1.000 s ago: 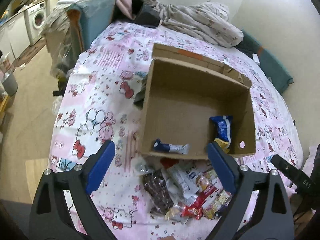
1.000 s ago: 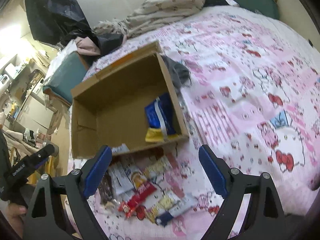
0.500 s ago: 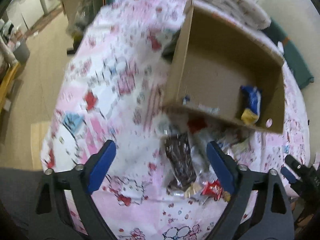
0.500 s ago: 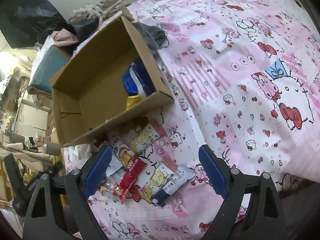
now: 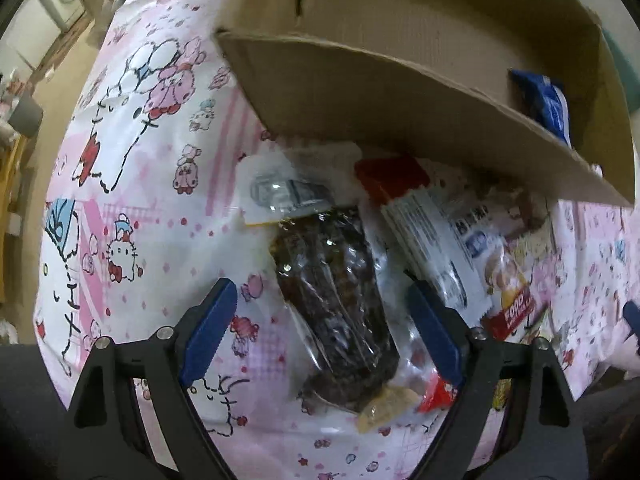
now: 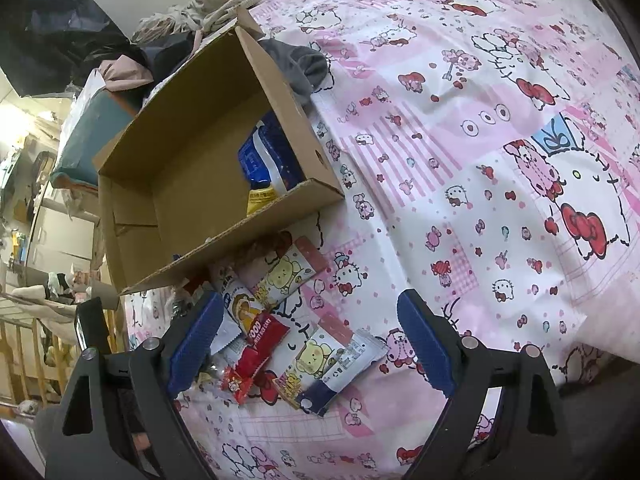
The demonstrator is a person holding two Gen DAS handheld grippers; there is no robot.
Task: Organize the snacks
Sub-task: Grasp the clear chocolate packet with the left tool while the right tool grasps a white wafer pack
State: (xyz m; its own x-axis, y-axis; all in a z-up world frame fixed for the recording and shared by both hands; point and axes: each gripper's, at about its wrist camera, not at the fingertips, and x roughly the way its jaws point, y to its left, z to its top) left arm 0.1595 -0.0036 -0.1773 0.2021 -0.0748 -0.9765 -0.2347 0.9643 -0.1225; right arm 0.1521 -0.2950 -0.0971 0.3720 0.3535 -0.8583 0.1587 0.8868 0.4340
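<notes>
Left wrist view looks steeply down at a heap of snack packets on the bed, just in front of the near wall of the cardboard box (image 5: 360,92). The left gripper (image 5: 320,332) straddles a clear bag of dark snacks (image 5: 332,296), which lies lengthwise between its blue fingers (image 5: 206,328); the fingers are closing but neither pad touches the bag yet. Just right of that bag sit a white-backed packet (image 5: 428,236) and a red food-cake packet (image 5: 510,300), while a small clear pouch (image 5: 280,194) lies against the foot of the box. Inside the box, at its right end, a blue packet (image 5: 544,100) leans on the wall.

From the right wrist view, the right gripper (image 6: 316,344) hangs over the bedsheet (image 6: 480,200) in front of the box (image 6: 160,184), fingers spread wide and holding nothing (several packets lie below the gap). A yellow bear packet with a navy end (image 6: 332,364) lies nearest, a second bear packet (image 6: 286,276) closer to the box, and a small red wrapper (image 6: 244,376) beside them
</notes>
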